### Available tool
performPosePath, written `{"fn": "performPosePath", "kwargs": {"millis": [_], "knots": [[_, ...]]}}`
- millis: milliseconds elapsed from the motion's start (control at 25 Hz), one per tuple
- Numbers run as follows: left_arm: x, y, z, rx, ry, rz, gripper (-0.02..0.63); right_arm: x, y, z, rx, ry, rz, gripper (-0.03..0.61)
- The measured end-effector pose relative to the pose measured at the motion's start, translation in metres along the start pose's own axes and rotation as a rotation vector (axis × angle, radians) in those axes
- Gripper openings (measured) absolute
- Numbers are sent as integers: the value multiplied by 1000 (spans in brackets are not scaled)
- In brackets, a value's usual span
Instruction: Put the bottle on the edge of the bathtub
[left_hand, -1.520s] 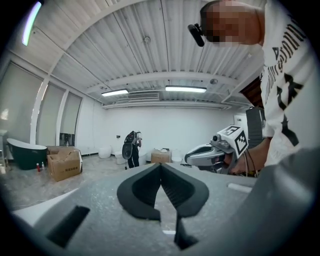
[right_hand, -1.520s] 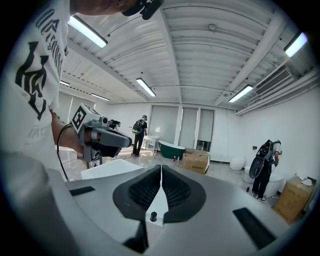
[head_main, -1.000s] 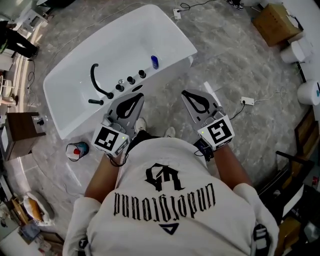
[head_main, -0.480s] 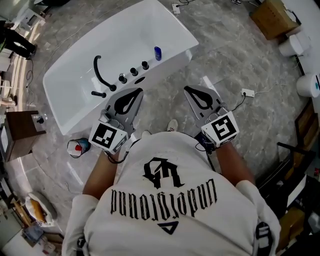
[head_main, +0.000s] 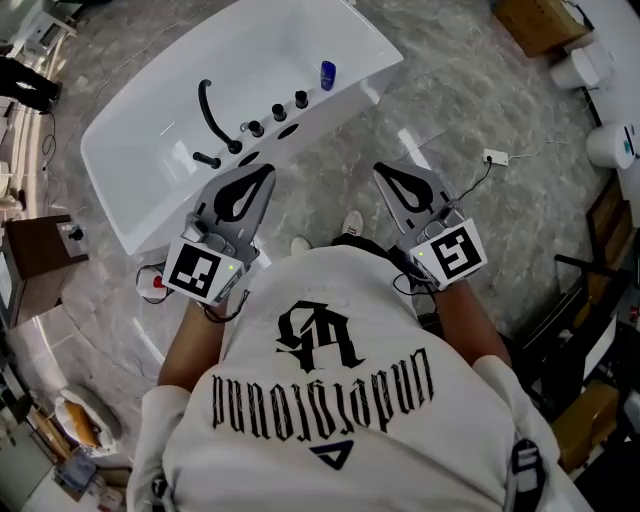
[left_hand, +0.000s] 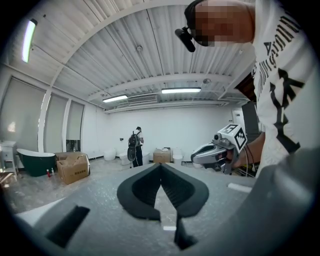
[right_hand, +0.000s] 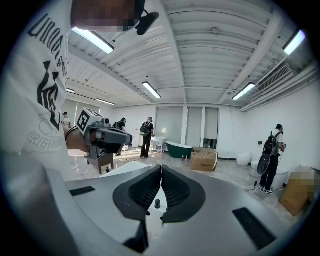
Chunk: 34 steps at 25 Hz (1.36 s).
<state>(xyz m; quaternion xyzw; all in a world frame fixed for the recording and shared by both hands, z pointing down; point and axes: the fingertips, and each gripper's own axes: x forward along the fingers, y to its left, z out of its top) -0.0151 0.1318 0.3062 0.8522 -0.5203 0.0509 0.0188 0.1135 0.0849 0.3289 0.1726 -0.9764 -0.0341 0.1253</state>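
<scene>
A small blue bottle (head_main: 327, 75) stands upright on the near rim of the white bathtub (head_main: 150, 160), beside the black knobs (head_main: 278, 112) and the curved black faucet (head_main: 212, 120). Both grippers are held over the marble floor, short of the tub and well apart from the bottle. My left gripper (head_main: 262, 172) is shut with nothing in it, and its jaws (left_hand: 161, 165) meet at the tips. My right gripper (head_main: 385, 170) is shut and empty too, jaws pressed together (right_hand: 161, 167). Each gripper shows in the other's view: right gripper (left_hand: 220, 150), left gripper (right_hand: 102, 137).
A small pail with a red item (head_main: 155, 283) sits on the floor by my left forearm. A brown stand (head_main: 35, 265) is at the left. A power strip with cable (head_main: 492, 157) and a cardboard box (head_main: 540, 20) lie to the right. People stand far off (right_hand: 272, 157).
The tub and bottle have slid up and away in the head view as the person backs off. Both grippers stay shut and empty, held in front of the body.
</scene>
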Motion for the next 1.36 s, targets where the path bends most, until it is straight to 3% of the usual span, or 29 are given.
{"fn": "performPosePath", "kwargs": {"millis": [240, 520, 1360], "knots": [[-46, 2, -10, -19, -7, -13, 14, 3, 46, 2, 2, 4, -11, 17], [-65, 3, -15, -45, -22, -29, 14, 5, 74, 7, 8, -6, -19, 17], [-67, -3, -11, -76, -55, -78, 14, -1, 87, 16, -21, 14, -37, 15]]}}
